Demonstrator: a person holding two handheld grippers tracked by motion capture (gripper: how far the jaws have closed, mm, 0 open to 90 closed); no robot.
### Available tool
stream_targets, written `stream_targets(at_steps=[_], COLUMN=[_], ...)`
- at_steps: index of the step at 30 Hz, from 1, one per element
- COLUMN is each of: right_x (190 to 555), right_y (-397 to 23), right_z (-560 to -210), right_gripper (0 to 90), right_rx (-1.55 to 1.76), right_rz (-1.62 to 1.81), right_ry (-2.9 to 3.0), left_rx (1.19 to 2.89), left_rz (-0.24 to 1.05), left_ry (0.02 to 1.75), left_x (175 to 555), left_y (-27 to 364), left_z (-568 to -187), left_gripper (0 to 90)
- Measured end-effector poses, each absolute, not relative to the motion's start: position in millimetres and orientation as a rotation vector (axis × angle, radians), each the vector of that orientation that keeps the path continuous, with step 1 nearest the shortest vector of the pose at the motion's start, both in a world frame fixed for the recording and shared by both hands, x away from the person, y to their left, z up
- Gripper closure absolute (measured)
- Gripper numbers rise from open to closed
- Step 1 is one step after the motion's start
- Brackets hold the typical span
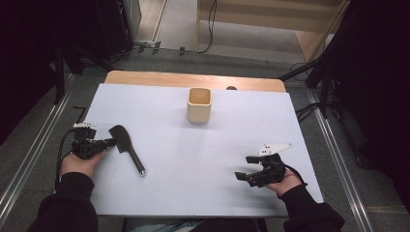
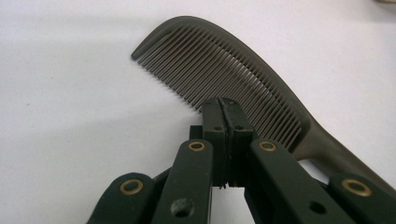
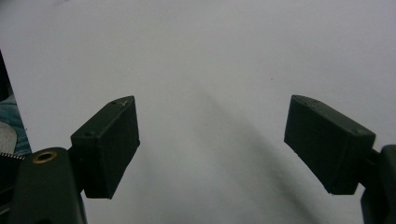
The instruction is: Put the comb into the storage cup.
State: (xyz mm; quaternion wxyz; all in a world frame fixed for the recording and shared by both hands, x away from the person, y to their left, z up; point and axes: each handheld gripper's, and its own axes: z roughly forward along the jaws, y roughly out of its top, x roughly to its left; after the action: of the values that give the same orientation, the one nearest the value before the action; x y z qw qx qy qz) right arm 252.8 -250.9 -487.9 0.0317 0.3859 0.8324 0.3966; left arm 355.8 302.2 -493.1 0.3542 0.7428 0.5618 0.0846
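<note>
One comb (image 1: 126, 147) lies flat at the desk's (image 1: 203, 159) near left, not lifted; left gripper (image 1: 112, 142) fingers are pressed together beside its teeth, right gripper (image 1: 243, 170) fingers apart, idle.

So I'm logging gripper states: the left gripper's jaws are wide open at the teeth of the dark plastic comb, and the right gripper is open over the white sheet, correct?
Not quite. The left gripper has its jaws shut, pads pressed together, tips at the teeth of the dark plastic comb, as the left gripper view shows. The right gripper is indeed open over the white sheet.
</note>
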Motion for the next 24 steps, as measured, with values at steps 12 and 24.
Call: stream_targets(at_steps=[12, 24], right_x=[251.5, 245.3], right_y=[-251.2, -256.2], right_z=[-489.1, -490.6], right_gripper=[16.3, 16.3], right_rx=[1.195, 1.219], right_rz=[1.214, 1.195], right_ry=[2.564, 2.551], left_rx=[1.937, 1.959], left_rz=[0.226, 0.215], left_ry=[1.420, 1.384], left_x=[368.4, 378.8], left_y=[288.9, 275.9], left_z=[-494.2, -495.0], left_gripper=[89.8, 89.7])
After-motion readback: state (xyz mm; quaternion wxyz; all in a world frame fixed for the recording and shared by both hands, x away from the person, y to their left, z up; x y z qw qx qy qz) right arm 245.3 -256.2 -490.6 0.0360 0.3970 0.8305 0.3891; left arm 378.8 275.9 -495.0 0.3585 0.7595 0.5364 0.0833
